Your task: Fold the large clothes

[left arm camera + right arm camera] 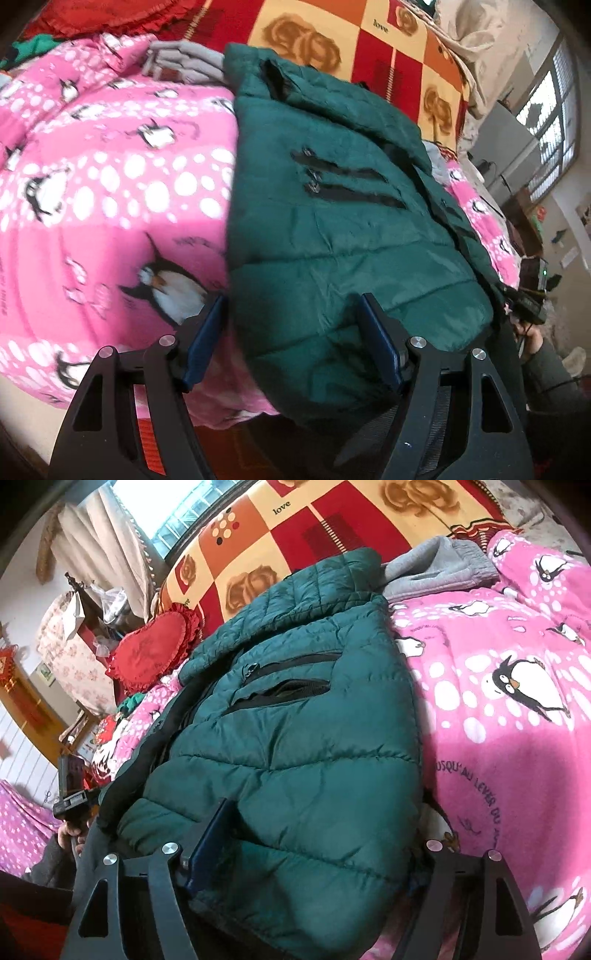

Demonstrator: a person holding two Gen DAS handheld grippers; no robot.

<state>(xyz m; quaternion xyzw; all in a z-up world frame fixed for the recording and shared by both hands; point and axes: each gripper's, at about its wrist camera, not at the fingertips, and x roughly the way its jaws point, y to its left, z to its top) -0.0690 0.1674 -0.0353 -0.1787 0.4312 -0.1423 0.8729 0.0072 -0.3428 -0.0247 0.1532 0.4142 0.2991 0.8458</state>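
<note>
green puffer jacket (295, 738) on pink penguin blanket (509, 738), between spread right hand-held gripper (317, 834) fingers

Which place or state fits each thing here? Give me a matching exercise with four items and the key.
Things:
1. dark green quilted puffer jacket
2. folded grey knit garment
3. red heart-shaped frilled cushion
4. left gripper

Places or states:
A. open, at the jacket's near hem
B. beyond the jacket's far end
C. flat on the pink penguin blanket
D. near the bed's edge

Pairs: 1-C, 2-B, 3-D, 4-A
</note>
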